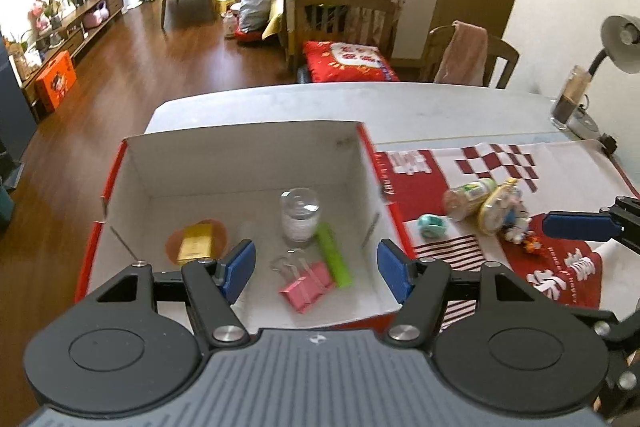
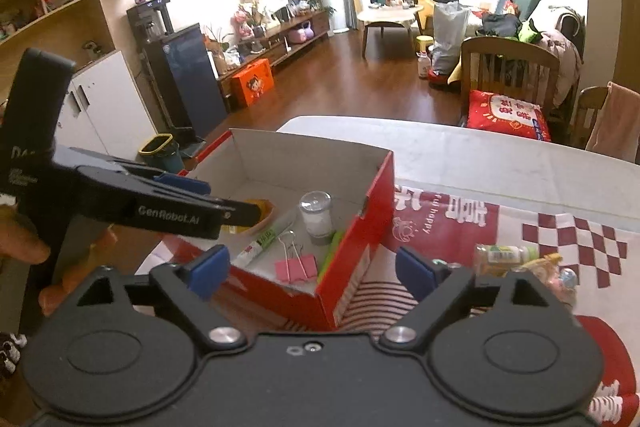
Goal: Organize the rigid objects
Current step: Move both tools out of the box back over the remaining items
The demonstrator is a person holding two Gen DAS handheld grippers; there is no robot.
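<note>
Sorting loose items into red box (image 1: 372, 163): glass jar (image 1: 300, 215), pink clip (image 1: 306, 287), green tube (image 1: 334, 255) already inside. Both my jaws wide, empty. Left gripper (image 1: 316, 267) hovers over box. Small bottle (image 1: 470, 197), toy clock (image 1: 500, 211), teal piece (image 1: 432, 225) lie on cloth (image 1: 560, 259) beside box. Next, I judge: right gripper (image 2: 314, 273) swings right, straddles bottle, closes.

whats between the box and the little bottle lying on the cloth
A small teal object lies on the cloth between the red box and the toppled bottle; the left wrist view shows it.

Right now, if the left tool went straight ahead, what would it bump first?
Probably the pink binder clip on the floor of the red box: it lies between the open left tool's fingers, beside the green tube. Depth is hard to judge.
</note>
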